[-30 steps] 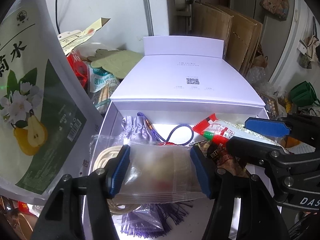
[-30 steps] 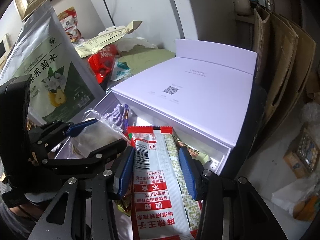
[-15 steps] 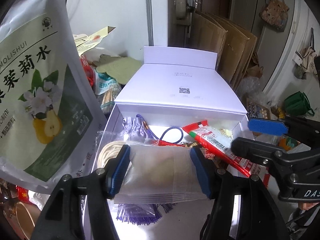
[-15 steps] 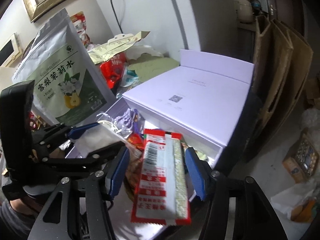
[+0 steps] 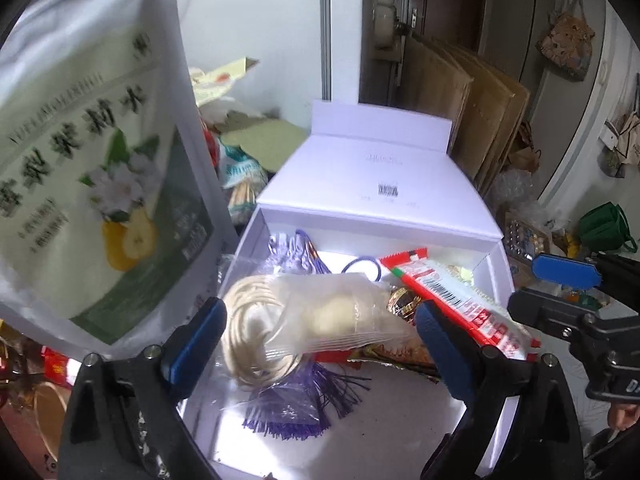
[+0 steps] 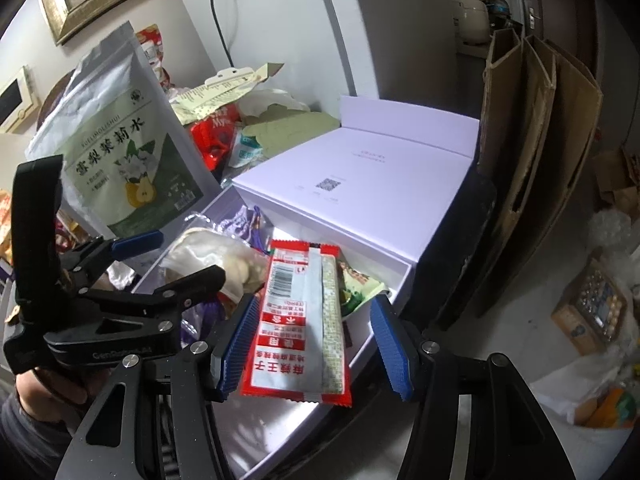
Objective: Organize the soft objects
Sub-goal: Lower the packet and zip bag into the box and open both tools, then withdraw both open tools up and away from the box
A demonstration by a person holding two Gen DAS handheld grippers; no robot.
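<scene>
Left gripper (image 5: pixel 320 330), lower centre of the left wrist view: jaws wide, having just been opening; a clear packet (image 5: pixel 340 320) holding pale round contents lies between the blue pads, touching neither that can be seen, and it is blurred. Clear packet: over a coil of cream cord (image 5: pixel 248 332), inside the white box (image 5: pixel 496 264), centre of the frame. Purple tassel (image 5: pixel 296 404): under the cord, lower centre, on the box floor. Lilac drawstring pouch (image 5: pixel 296 248): far left corner of the box, with a dark blue hair tie (image 5: pixel 362 268) just beside it. Right gripper (image 6: pixel 312 340), lower centre of the right wrist view: jaws part-way apart, having opened earlier in the last second; a red-and-white snack packet (image 6: pixel 300 320) lies lengthwise between the pads. Its left edge meets the left pad; a clear gap shows between its right edge and the right pad, so no clamp is seen. Snack packet: tilted over the near right part of the box, above other wrappers. Box lid (image 6: pixel 360 184): folded back flat, upper centre, printed with a small square code. Large silver-and-green stand-up pouch (image 6: pixel 116 152): upright, left of the box. Folded cardboard (image 6: pixel 532 120): leaning at the right.
</scene>
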